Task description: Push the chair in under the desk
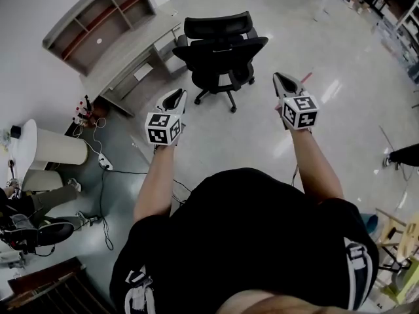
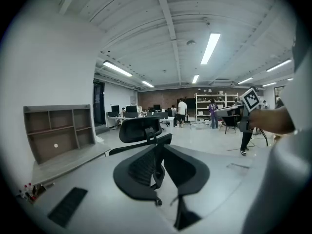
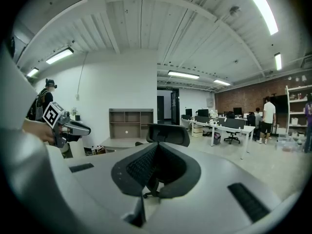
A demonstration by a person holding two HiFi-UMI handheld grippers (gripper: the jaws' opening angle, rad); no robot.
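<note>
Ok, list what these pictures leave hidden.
Seat and wheels of the chair: gripper views, mostly behind the jaws.
Space under the desk: head view, largely covered by the desktop.
Background people: left gripper view, too small for detail.
Person's feet: head view, hidden by the torso.

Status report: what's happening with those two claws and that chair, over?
Left gripper, right gripper: shut, empty, short of chair. Chair out on floor, near desk, not under. Nothing blocking seen.
</note>
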